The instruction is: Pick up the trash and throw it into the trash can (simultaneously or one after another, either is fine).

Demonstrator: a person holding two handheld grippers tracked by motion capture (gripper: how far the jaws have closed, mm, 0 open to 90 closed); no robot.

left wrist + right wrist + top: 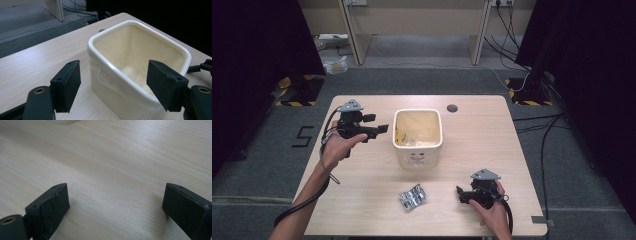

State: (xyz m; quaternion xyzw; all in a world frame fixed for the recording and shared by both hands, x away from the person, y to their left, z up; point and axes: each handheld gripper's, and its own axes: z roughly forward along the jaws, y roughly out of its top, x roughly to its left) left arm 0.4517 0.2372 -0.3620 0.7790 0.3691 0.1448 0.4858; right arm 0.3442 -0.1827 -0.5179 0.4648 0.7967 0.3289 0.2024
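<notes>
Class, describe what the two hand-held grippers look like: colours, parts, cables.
Both the left gripper and the right gripper are black, each topped with a grey three-cornered plate and trailing a black cable. In the gripper views the jaws are flat, black, blocky pads on arms with brass-ringed holes. The forearms are bare, with no sleeves showing.

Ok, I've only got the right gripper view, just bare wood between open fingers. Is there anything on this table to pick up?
Observer: Yes, a silvery blister pack lies left of the right gripper, near the table's front edge.
Operator: Any container?
Observer: A cream bin with a clear liner stands mid-table, behind the pack.
Operator: And the other gripper?
Observer: The left gripper is open beside the bin's left side, held above the table.
</notes>
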